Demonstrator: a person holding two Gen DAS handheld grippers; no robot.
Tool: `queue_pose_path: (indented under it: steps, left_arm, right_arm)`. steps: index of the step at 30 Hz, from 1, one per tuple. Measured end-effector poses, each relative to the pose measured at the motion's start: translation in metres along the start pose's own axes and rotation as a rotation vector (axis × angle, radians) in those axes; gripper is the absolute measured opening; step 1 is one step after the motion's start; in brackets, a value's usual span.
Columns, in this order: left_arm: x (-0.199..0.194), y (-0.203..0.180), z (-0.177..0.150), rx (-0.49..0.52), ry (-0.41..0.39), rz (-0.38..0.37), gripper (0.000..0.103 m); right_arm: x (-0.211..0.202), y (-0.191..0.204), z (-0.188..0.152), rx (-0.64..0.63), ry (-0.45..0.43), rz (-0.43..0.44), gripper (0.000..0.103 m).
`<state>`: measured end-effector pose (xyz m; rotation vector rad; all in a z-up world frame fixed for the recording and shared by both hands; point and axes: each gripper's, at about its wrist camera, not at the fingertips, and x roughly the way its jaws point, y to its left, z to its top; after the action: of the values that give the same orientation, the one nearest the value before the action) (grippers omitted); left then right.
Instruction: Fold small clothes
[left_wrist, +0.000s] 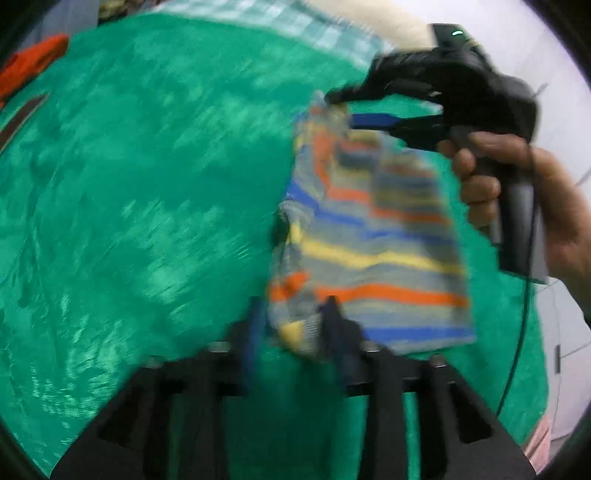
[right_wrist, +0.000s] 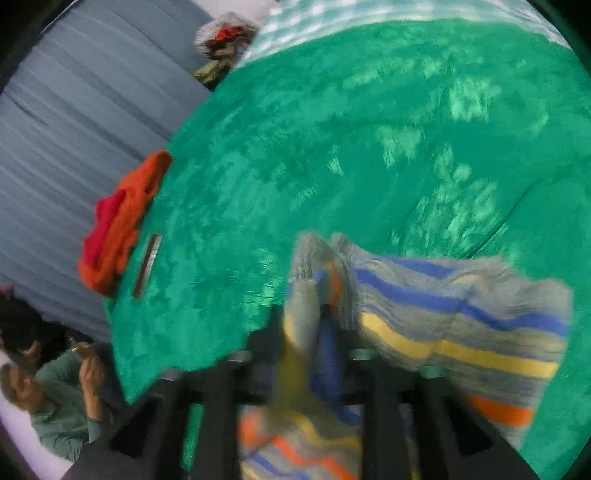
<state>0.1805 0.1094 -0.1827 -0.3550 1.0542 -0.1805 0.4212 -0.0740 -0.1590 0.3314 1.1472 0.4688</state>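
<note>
- Black finger mounts fill the bottom of both wrist views; everything is motion-blurred.
- Left gripper (left_wrist: 291, 325): blue fingers partly apart, a bunched corner of the striped garment (left_wrist: 373, 251) between them; whether the pads press on it, cannot tell.
- Right gripper (right_wrist: 314, 332): fingers partly apart, folds of the striped garment (right_wrist: 443, 325) draped over and between them. In the left view its tips meet the garment's far top corner; firmness of hold unclear.
- Garment (grey with blue, yellow and orange stripes) stretches between the two grippers above the green blanket (left_wrist: 147, 184), right of centre.
- Right hand (left_wrist: 517, 192) wraps the black handle at the blanket's right edge.
- Open green surface lies wide to the left and beyond the garment.
- Left edge: orange-red clothes (right_wrist: 118, 229) at the rim, a thin flat strip (right_wrist: 147, 266) just beside them.
- Far edge: checked cloth (right_wrist: 295, 18), a clothes heap (right_wrist: 225, 40) at its corner.
- Seated person (right_wrist: 55, 398) off the left edge, beside the grey curtain (right_wrist: 74, 129).
</note>
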Motion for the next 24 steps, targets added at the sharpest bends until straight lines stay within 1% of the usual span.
queue_pose_path:
  steps: [1,2,3,4,5,6,7,8,9,10,11,12,13,14,15,16,17,18,19,20,21,22,23,24]
  left_arm:
    - [-0.01,0.005,0.0,-0.019,-0.01,-0.02,0.046]
    - [-0.024,0.008,0.001,-0.03,-0.035,-0.039,0.049]
    - [-0.039,0.01,0.003,-0.029,-0.073,-0.057,0.059]
    - [-0.052,0.009,0.006,-0.014,-0.118,-0.073,0.065]
    - [-0.059,0.006,0.01,0.005,-0.148,-0.086,0.076]
    - [-0.062,0.002,0.016,0.03,-0.164,-0.099,0.08]
    - [-0.059,-0.006,0.025,0.066,-0.164,-0.115,0.08]
    - [-0.048,-0.016,0.036,0.113,-0.153,-0.114,0.08]
    - [-0.04,-0.022,0.04,0.143,-0.146,-0.1,0.077]
    - [-0.027,-0.027,0.043,0.166,-0.132,-0.073,0.072]
    - [-0.002,-0.027,0.053,0.17,-0.086,-0.009,0.055]
    - [0.021,-0.021,0.065,0.165,-0.029,0.042,0.037]
    - [0.042,-0.011,0.074,0.146,0.047,0.054,0.036]
    - [0.046,-0.001,0.082,0.103,0.084,0.021,0.034]
    - [0.038,-0.001,0.086,0.089,0.072,0.012,0.034]
    - [0.023,0.0,0.093,0.093,0.025,0.009,0.037]
    - [0.008,-0.002,0.099,0.109,-0.031,-0.003,0.052]
    - [-0.002,-0.004,0.105,0.119,-0.065,-0.043,0.071]
    - [-0.01,-0.009,0.111,0.128,-0.079,-0.095,0.075]
    - [-0.007,-0.016,0.119,0.147,-0.075,-0.127,0.076]
    - [0.001,-0.024,0.122,0.174,-0.058,-0.12,0.076]
    - [0.018,-0.032,0.127,0.21,-0.037,-0.074,0.076]
    - [0.037,-0.035,0.131,0.239,-0.008,-0.005,0.074]
    - [0.054,-0.035,0.136,0.254,0.028,0.056,0.065]
  right_arm:
    - [0.0,-0.005,-0.004,0.034,-0.015,-0.004,0.05]
    - [-0.01,-0.009,-0.008,0.058,-0.063,0.02,0.05]
    - [-0.024,-0.012,-0.009,0.065,-0.108,0.046,0.05]
    - [-0.044,-0.015,-0.014,0.056,-0.157,0.061,0.05]
    - [-0.07,-0.014,-0.025,0.006,-0.202,0.033,0.05]
    - [-0.087,-0.011,-0.037,-0.054,-0.21,-0.007,0.05]
    - [-0.1,-0.007,-0.052,-0.132,-0.204,-0.029,0.049]
    - [-0.106,-0.005,-0.063,-0.177,-0.19,-0.032,0.048]
    - [-0.107,-0.004,-0.082,-0.231,-0.145,-0.024,0.044]
    - [-0.102,-0.004,-0.097,-0.255,-0.1,-0.015,0.041]
    - [-0.084,-0.009,-0.119,-0.271,-0.01,-0.023,0.04]
    - [-0.066,-0.017,-0.136,-0.279,0.055,-0.061,0.035]
    - [-0.051,-0.023,-0.15,-0.292,0.111,-0.113,0.027]
    - [-0.046,-0.027,-0.164,-0.317,0.128,-0.147,0.025]
    - [-0.053,-0.025,-0.166,-0.325,0.102,-0.145,0.024]
    - [-0.063,-0.021,-0.162,-0.32,0.078,-0.14,0.025]
    - [-0.08,-0.018,-0.152,-0.312,0.027,-0.131,0.026]
    - [-0.093,-0.015,-0.141,-0.322,-0.023,-0.124,0.03]
    - [-0.101,-0.014,-0.125,-0.336,-0.066,-0.135,0.03]
    - [-0.102,-0.017,-0.109,-0.332,-0.088,-0.149,0.03]
    - [-0.099,-0.022,-0.093,-0.312,-0.094,-0.154,0.03]
    - [-0.093,-0.031,-0.079,-0.282,-0.096,-0.158,0.03]
    - [-0.076,-0.049,-0.06,-0.23,-0.08,-0.171,0.03]
    - [-0.06,-0.064,-0.052,-0.186,-0.043,-0.181,0.03]
